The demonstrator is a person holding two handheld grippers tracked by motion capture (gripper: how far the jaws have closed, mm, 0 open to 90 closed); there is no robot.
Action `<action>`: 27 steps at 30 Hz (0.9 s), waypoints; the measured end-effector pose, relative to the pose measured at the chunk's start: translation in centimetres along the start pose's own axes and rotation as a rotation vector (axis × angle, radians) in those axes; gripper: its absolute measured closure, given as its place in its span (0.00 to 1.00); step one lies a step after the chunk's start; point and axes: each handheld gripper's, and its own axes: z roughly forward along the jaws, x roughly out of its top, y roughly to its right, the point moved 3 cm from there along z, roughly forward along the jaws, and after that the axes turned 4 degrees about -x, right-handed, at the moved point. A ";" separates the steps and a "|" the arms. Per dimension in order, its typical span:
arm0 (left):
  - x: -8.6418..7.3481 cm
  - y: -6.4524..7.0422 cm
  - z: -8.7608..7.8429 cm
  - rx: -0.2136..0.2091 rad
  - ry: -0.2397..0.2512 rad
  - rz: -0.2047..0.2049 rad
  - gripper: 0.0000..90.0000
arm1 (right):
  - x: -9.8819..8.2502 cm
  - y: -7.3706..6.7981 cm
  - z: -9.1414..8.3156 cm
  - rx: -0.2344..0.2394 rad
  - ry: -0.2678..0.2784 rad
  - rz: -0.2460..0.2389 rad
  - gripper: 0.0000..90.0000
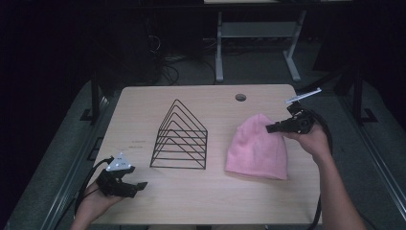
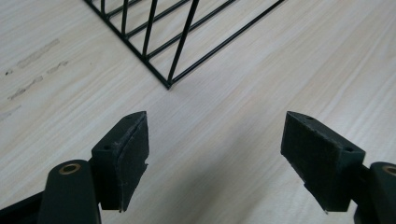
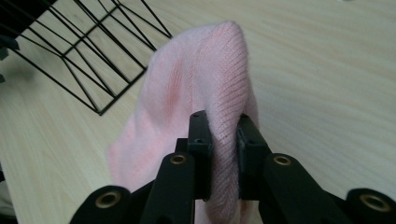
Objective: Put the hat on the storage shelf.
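Fingers of the right gripper (image 3: 218, 140) pinch the crown of the pink hat (image 1: 257, 148) lying right of the wire rack (image 1: 180, 136) on the worktop (image 1: 201, 191), so lift slowly, while the left gripper (image 2: 215, 154) waits wide apart

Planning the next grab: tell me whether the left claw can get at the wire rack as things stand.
Probably yes. The left claw is open and holds nothing, and only bare table lies between it and the wire rack's near corner. The pink beanie sits beyond the rack.

Overhead camera; two close claw-mounted cameras
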 end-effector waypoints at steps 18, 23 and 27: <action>4.6 1.0 -3.1 -0.086 0.041 0.068 0.26 | 3.5 -3.2 -5.4 -0.036 0.041 -0.141 0.88; 6.1 1.2 -4.0 -0.105 0.047 0.093 0.26 | 4.1 -3.9 -6.5 -0.039 0.054 -0.163 0.88; 6.8 1.3 -4.5 -0.113 0.057 0.103 0.26 | 4.7 -4.6 -7.1 -0.033 0.062 -0.177 0.88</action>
